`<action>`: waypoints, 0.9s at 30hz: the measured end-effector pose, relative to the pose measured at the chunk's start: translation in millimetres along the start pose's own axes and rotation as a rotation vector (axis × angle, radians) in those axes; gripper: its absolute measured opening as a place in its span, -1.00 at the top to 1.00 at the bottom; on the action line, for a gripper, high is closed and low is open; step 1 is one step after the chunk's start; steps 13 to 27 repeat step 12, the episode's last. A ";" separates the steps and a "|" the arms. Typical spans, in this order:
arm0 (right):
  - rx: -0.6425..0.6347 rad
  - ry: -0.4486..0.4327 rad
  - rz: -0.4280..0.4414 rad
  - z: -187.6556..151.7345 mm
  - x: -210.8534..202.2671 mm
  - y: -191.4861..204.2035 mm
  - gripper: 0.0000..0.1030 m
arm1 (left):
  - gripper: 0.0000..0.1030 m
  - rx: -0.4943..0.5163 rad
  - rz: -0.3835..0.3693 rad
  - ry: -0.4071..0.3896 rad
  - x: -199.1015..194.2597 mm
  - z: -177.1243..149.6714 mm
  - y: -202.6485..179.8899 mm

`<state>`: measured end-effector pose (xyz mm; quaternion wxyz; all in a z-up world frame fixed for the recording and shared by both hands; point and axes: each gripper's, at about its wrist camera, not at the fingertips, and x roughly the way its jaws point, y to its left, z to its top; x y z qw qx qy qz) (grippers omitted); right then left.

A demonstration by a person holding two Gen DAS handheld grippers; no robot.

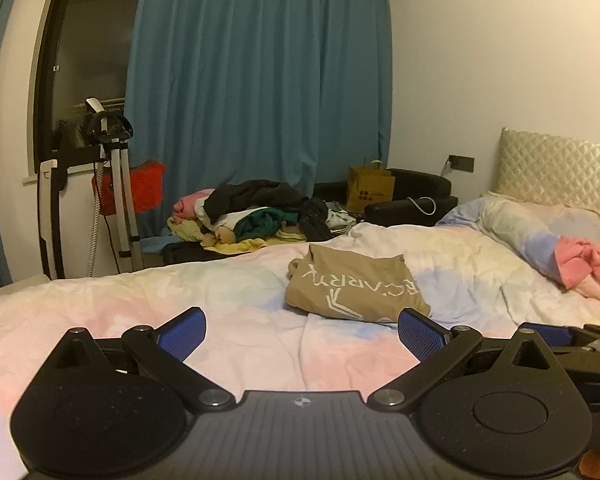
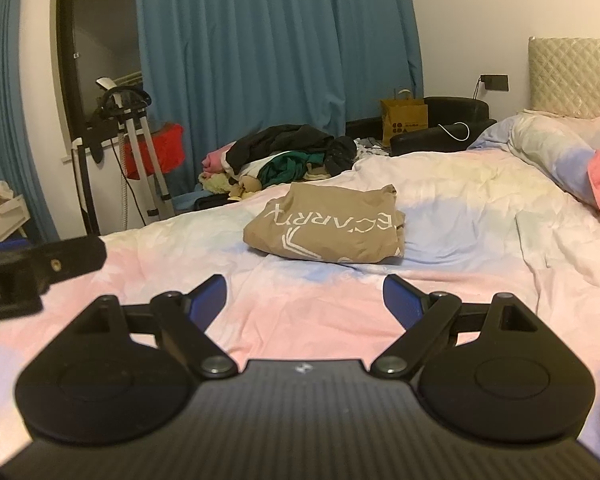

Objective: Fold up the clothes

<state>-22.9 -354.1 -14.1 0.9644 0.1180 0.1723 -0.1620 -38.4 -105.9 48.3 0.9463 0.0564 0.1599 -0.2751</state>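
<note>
Left wrist view: the left gripper [image 1: 302,330] hovers low over the bed [image 1: 100,312], its two blue-padded fingers [image 1: 182,330] spread wide apart with nothing between them. Just beyond its right finger lies the folded tan garment [image 1: 356,286], resting on the pastel pink, blue and cream duvet near the middle of the bed. The garment is a compact, roughly rectangular bundle, slightly rumpled at its edges, with white block lettering and angular white lines printed across its top face; the lettering reads upside down from this side. A loose corner bunches up at its far left end.

In the right wrist view the right gripper [image 2: 304,298] is likewise held above the duvet with its fingers well apart and empty, pointing toward the same garment [image 2: 328,226], which lies ahead and clear of the fingertips. The tip of the left gripper shows at the left edge of this view.

Beyond the bed's far side sits a heap of unfolded clothes [image 1: 256,212] in black, green, yellow and pink, in front of a blue curtain [image 1: 260,80]. A pink cloth [image 1: 584,260] lies on the rolled duvet near the quilted headboard [image 1: 560,172].
</note>
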 end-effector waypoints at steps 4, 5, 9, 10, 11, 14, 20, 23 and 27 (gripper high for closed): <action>0.002 -0.006 -0.007 0.1 -2.2 -0.2 -0.69 | -0.99 -0.038 -0.007 0.011 0.6 -2.1 5.7; 0.001 -0.008 -0.009 0.1 -2.7 -0.1 -0.69 | -0.99 -0.045 -0.007 0.012 0.3 -2.1 7.1; -0.001 -0.006 -0.015 -0.6 -2.6 0.6 -0.69 | -0.99 -0.057 -0.003 0.008 -2.7 -1.8 10.0; -0.002 -0.006 -0.017 -0.8 -2.5 0.7 -0.69 | -0.99 -0.057 -0.003 0.006 -3.3 -1.8 10.0; -0.003 -0.005 -0.018 -0.9 -2.5 0.9 -0.69 | -0.99 -0.055 -0.002 0.004 -3.8 -1.8 9.7; -0.005 -0.005 -0.020 -1.2 -2.4 1.1 -0.69 | -0.99 -0.053 0.000 0.003 -4.2 -1.8 9.1; -0.005 -0.005 -0.020 -1.2 -2.4 1.1 -0.69 | -0.99 -0.053 0.000 0.003 -4.2 -1.8 9.1; -0.005 -0.005 -0.020 -1.2 -2.4 1.1 -0.69 | -0.99 -0.053 0.000 0.003 -4.2 -1.8 9.1; -0.005 -0.005 -0.020 -1.2 -2.4 1.1 -0.69 | -0.99 -0.053 0.000 0.003 -4.2 -1.8 9.1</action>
